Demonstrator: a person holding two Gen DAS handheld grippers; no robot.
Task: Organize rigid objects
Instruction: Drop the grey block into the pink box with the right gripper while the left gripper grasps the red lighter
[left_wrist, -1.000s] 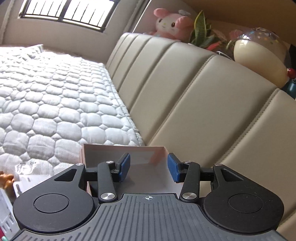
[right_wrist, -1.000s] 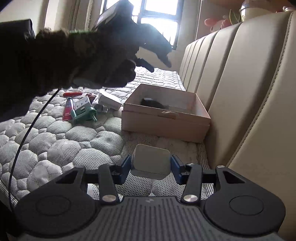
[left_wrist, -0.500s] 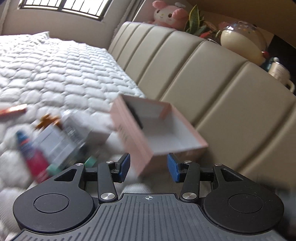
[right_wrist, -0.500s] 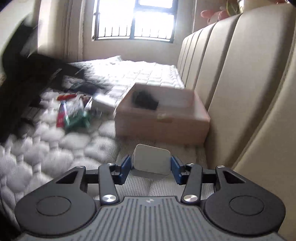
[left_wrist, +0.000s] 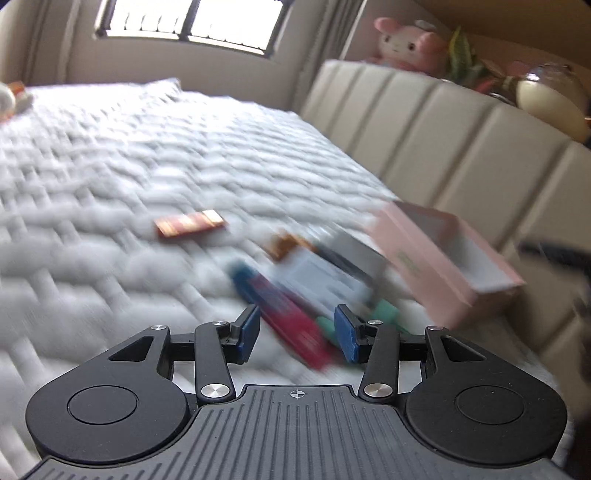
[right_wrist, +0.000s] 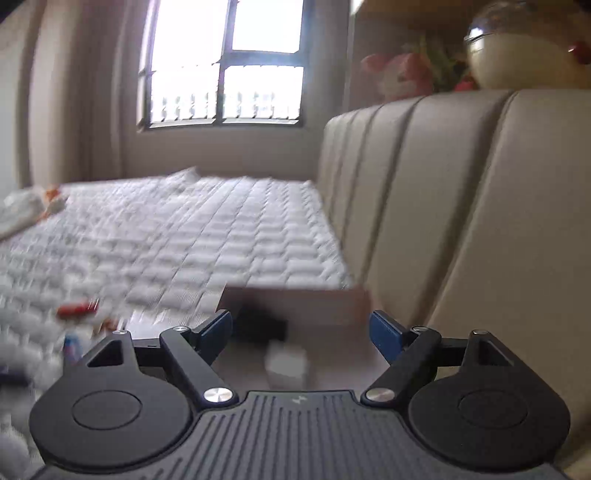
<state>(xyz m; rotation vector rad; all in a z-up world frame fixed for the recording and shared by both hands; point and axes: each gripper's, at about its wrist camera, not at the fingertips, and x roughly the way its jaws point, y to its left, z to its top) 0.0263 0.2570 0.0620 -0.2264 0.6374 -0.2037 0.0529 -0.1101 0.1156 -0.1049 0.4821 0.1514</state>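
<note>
Quilted white bedding (left_wrist: 110, 192) covers the bed, which runs alongside a beige padded headboard (left_wrist: 461, 147) under a barred window; both views are smeared by motion. Open pink box (left_wrist: 443, 251) sits on the bed against the headboard, and just beside it lies a loose cluster of small items, among them a red-and-blue tube (left_wrist: 280, 306), a white carton (left_wrist: 317, 277) and something green (left_wrist: 384, 314); an orange packet (left_wrist: 190, 223) lies apart from them. Left gripper (left_wrist: 297, 334) hovers over the near end of the tube with its fingers spread wide and nothing between them. Right gripper (right_wrist: 301, 334) is above the box interior, its fingers opening, and a small white object (right_wrist: 286, 363) sits below and between them, free of the pads, apparently resting on the box floor next to a dark item (right_wrist: 260, 326). Judgement: the step in hand is a release into the box while the other hand lines up the next pick. To do it well, the right hand should lift straight clear so the fingers do not drag the white object or catch the box wall; the left should settle over the tube's width, avoid its neighbours, and close only once steady. Only the right view shows the box contents; only the left shows the remaining items in any detail and the box's position.
</note>
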